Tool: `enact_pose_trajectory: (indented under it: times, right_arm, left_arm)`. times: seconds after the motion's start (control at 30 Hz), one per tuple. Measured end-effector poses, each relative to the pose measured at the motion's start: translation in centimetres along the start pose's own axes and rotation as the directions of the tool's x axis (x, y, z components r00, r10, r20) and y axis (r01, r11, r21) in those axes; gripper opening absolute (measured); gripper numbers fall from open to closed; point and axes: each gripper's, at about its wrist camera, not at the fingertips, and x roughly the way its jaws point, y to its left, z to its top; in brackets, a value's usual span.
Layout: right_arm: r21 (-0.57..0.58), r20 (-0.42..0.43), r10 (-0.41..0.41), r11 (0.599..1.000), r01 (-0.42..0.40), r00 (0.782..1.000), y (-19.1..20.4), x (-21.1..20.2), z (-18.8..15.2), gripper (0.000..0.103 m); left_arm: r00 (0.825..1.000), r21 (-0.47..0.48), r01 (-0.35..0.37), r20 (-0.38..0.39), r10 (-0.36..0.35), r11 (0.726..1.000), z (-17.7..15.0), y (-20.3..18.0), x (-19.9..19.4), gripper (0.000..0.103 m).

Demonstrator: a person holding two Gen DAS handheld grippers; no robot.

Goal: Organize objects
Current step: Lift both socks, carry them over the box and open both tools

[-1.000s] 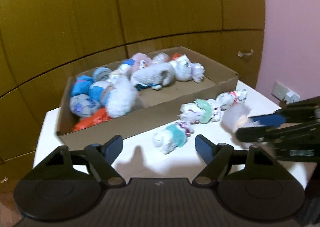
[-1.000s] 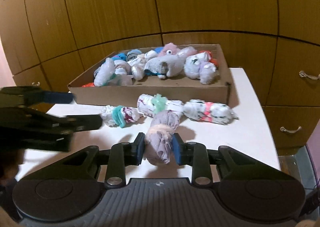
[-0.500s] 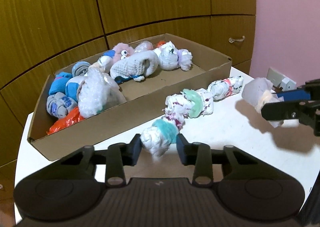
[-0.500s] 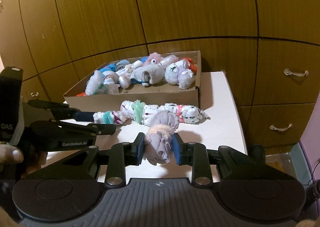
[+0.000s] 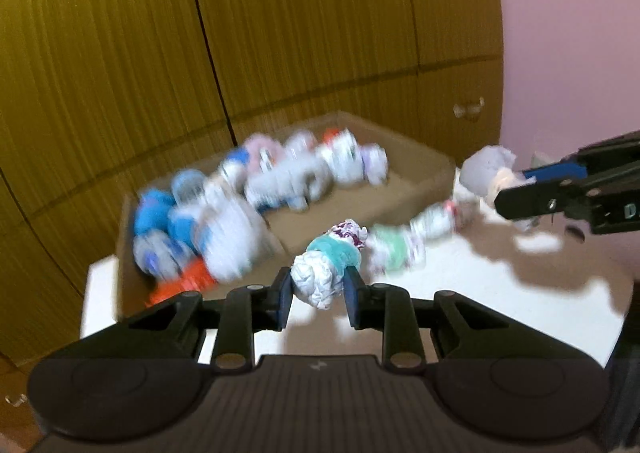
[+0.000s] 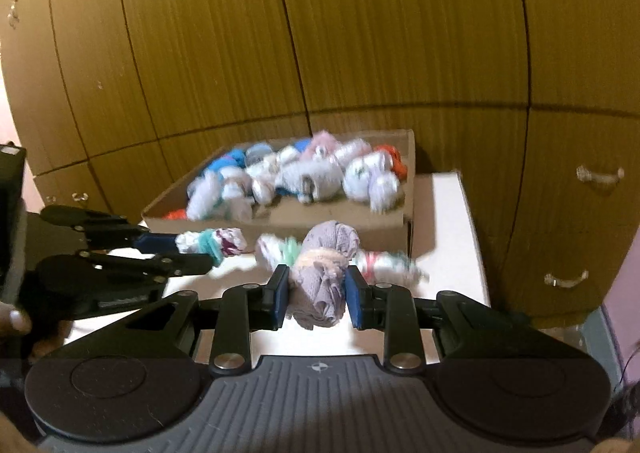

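Now both grippers hold rolled bundles of socks above a white surface that stands against a wall of wooden cabinets.

At the bottom of the left wrist view, the left gripper has just closed its jaws, and its blue pads press on both sides of a white sock roll with a teal band. That roll is lifted clear of the surface, above its front edge.

At the bottom of the right wrist view, the right gripper is clamped on a mauve sock roll with a peach band, which is also held off the surface. In the left wrist view the same mauve roll appears at the right side of the picture, pinched at the tip of the right gripper's black fingers.

Two more white sock rolls lie in a row on the surface, just in front of a cardboard box: one with a mint-green band and one with a pink band. They are blurred, so their patterns cannot be made out.

The shallow cardboard box sits at the back edge of the surface, close to the cabinets. It holds a heap of sock bundles in white, blue, pink, grey and orange, crowded along its far side.
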Motion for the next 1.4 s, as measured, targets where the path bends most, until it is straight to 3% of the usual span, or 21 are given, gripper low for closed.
enact_pose_trajectory:
  times: [0.23,0.4,0.57,0.67,0.83,1.03,1.2,1.4]
  right_arm:
    - [-0.029,0.104,0.026,0.999,-0.024,0.994,-0.4,-1.7,6.0,0.035]
    - [-0.111,0.107,0.037,0.994,-0.025,0.994,0.0,-0.9,8.9,0.036]
    - [-0.145,0.082,0.056,0.989,-0.043,0.995,-0.2,1.1,11.1,0.035]
    - [-0.137,0.070,0.081,0.988,-0.071,0.994,-0.5,2.2,12.4,0.036]
    - [-0.141,-0.022,0.107,0.984,-0.109,0.994,-0.7,4.9,11.9,0.036]
    - [-0.101,-0.133,0.112,0.987,-0.126,0.985,-1.9,8.7,9.1,0.036]
    - [-0.097,-0.202,0.141,0.982,-0.164,0.969,-1.5,12.0,7.5,0.036]
    - [-0.106,-0.268,0.176,0.972,-0.210,0.947,-0.9,15.1,6.1,0.036]
  left_arm:
    - [0.988,-0.024,-0.069,0.138,0.072,0.997,6.5,3.4,-4.8,0.024]
    - [0.971,0.019,-0.140,0.198,0.133,0.990,10.7,4.6,-7.7,0.025]
    - [0.972,-0.010,-0.131,0.197,0.130,0.991,13.9,5.5,-7.7,0.025]
    - [0.976,0.021,-0.116,0.190,0.110,0.993,14.8,4.8,-6.2,0.025]
    - [0.998,0.090,-0.046,0.046,0.042,0.995,12.4,2.6,1.0,0.025]
    - [0.990,0.093,0.015,-0.144,-0.002,0.996,8.1,1.9,8.8,0.025]
    - [0.976,0.074,0.035,-0.215,-0.018,0.997,6.4,2.2,11.6,0.025]
    - [0.970,0.040,0.046,-0.241,-0.035,0.998,5.4,4.6,11.3,0.025]
